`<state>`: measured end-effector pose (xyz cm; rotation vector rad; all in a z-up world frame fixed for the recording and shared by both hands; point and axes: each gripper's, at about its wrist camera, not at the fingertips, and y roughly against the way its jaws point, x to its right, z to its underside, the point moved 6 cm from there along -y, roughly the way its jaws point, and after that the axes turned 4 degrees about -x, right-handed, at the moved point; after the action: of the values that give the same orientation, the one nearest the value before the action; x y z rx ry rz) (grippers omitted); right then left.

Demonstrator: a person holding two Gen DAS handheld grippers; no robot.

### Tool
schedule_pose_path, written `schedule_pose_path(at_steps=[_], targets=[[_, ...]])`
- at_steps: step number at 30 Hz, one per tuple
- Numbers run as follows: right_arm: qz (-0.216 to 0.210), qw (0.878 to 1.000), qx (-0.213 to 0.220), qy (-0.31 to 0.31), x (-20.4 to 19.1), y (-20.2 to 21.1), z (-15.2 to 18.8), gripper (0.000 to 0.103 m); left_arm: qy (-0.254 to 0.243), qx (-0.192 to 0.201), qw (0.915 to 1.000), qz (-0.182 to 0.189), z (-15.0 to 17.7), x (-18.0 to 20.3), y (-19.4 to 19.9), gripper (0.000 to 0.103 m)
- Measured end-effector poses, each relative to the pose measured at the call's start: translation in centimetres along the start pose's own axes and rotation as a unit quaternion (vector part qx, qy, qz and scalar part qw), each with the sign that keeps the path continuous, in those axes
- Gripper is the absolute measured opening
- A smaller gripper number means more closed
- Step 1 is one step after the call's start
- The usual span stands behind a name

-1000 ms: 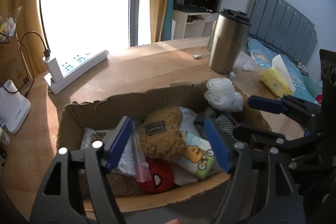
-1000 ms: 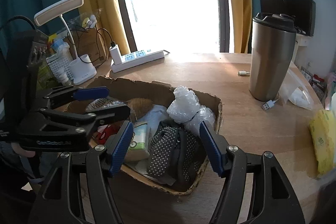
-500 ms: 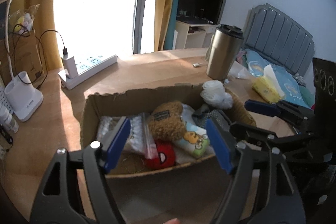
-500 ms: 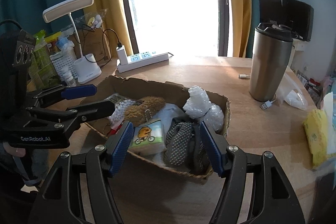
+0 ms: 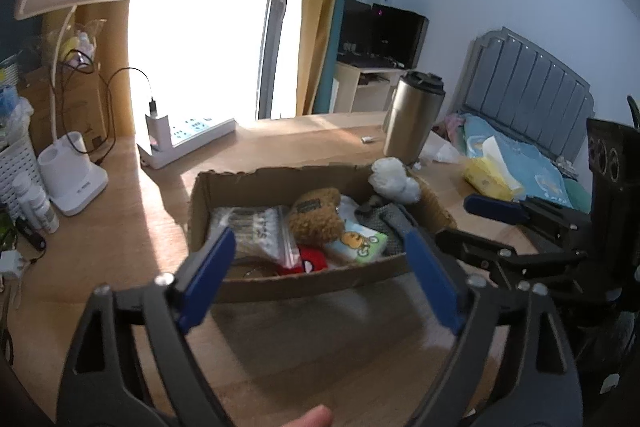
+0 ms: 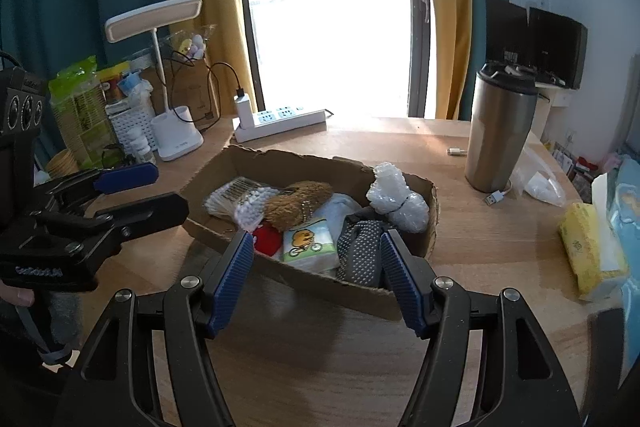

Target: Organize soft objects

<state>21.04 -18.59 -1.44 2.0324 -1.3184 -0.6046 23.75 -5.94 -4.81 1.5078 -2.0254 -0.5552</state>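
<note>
1. While both tools hang over bare wood short of the cardboard box point(image 6: 400, 301), the left gripper point(image 5: 318, 275) and right gripper point(image 6: 316, 281) stand spread and hold nothing.
2. Inside the box lie a brown plush point(image 6: 298, 203), tissue pack point(image 6: 308, 243), dotted cloth point(image 6: 360, 255) and bubble wrap point(image 6: 394, 195).
3. Past its right edge, open table point(image 6: 480, 247) runs to the steel tumbler point(image 6: 498, 131).
</note>
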Motion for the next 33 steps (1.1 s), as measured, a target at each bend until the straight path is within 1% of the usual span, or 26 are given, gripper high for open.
schedule_pose_path(at_steps=[3,8,17,23,25,27,30,33], targets=[[0.003,1.0,0.005,0.004,-0.8,0.8,0.2,0.069,0.002,0.01,0.9999,-0.001,0.4,0.0,1.3,0.091],[0.006,1.0,0.018,0.003,-1.7,2.3,0.5,0.069,0.002,0.024,0.9996,-0.015,1.1,-0.2,3.1,0.095],[0.019,0.999,0.042,0.005,-3.1,5.4,1.6,0.069,0.005,0.056,0.9981,-0.025,2.4,-0.1,7.1,0.096],[0.032,0.997,0.064,-0.011,-3.6,7.3,2.7,0.07,0.005,0.069,0.9965,-0.046,3.4,-0.1,9.4,0.096],[0.036,0.997,0.065,-0.011,-3.9,7.7,3.0,0.071,0.002,0.072,0.9961,-0.05,3.8,-0.1,10.3,0.097],[0.038,0.997,0.068,-0.007,-4.4,8.1,3.3,0.076,0.001,0.076,0.9954,-0.059,4.1,-0.2,11.0,0.097],[0.041,0.996,0.074,0.001,-5.2,8.9,3.5,0.08,-0.002,0.085,0.9934,-0.077,4.6,-0.5,12.3,0.097],[0.045,0.995,0.087,0.006,-5.7,10.0,3.4,0.082,0.001,0.096,0.9921,-0.081,4.9,-0.5,13.5,0.097]])
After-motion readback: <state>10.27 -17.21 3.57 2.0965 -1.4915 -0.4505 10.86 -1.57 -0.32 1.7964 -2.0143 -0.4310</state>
